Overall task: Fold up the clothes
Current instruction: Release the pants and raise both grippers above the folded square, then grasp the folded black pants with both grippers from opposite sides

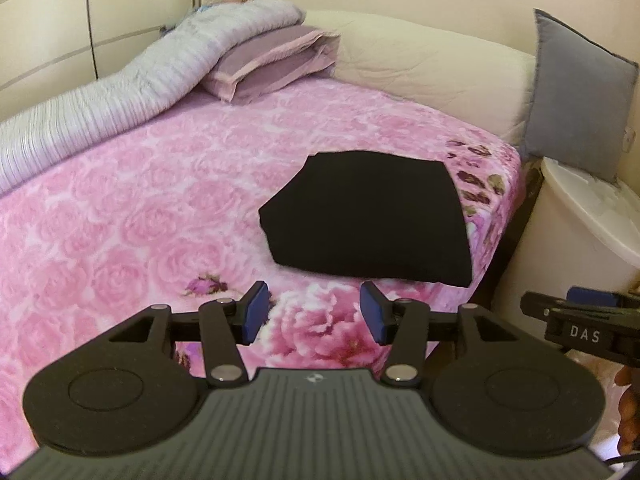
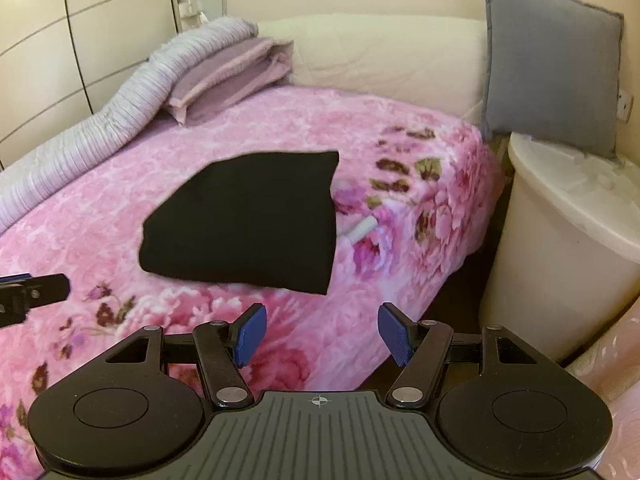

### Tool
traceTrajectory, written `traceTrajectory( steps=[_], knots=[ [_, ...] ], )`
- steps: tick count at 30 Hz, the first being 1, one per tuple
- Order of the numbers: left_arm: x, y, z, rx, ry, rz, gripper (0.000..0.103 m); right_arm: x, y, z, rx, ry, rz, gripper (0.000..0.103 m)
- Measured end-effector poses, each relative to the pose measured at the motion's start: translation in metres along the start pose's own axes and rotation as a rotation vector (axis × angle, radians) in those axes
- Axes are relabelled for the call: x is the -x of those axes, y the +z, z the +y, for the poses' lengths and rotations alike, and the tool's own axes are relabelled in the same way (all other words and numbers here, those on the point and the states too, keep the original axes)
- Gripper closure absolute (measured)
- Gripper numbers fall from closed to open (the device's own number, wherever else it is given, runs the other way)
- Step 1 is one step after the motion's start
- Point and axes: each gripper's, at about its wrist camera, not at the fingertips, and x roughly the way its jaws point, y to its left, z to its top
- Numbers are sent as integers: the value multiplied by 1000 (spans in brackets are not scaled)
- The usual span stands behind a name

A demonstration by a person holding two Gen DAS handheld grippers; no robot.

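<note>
A black garment [image 1: 366, 216] lies folded into a flat rectangle on the pink rose-patterned blanket [image 1: 140, 208], near the bed's right edge. In the right wrist view the same black garment [image 2: 248, 220] lies ahead and slightly left. My left gripper [image 1: 314, 312] hovers short of the garment's near edge, open, with only blanket showing between its blue pads [image 1: 254, 312]. My right gripper [image 2: 322, 334] is open too, nothing between its pads [image 2: 394, 334], above the bed's near edge. Each gripper shows at the other view's side: the right gripper [image 1: 580, 320], the left gripper [image 2: 32, 292].
A rolled grey blanket [image 1: 120, 92] and mauve folded bedding [image 1: 276, 60] lie at the bed's far left. A cream headboard cushion [image 1: 432, 60] and grey pillow [image 1: 580, 92] stand at the back. A white round container [image 2: 568, 248] stands beside the bed. A small white tag [image 2: 362, 228] lies by the garment.
</note>
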Motion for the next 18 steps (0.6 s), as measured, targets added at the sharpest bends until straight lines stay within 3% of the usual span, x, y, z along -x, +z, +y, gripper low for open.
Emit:
traceTrajectory(
  steps=[8, 14, 18],
  knots=[
    [-68, 16, 46, 112, -54, 102, 54, -72, 4, -43, -128, 79, 172, 37],
    [-124, 53, 78, 181, -173, 134, 52, -118, 41, -115, -477, 352, 159, 37],
    [-164, 75, 102, 260, -257, 148, 49, -152, 70, -133, -576, 445, 133, 22]
  ],
)
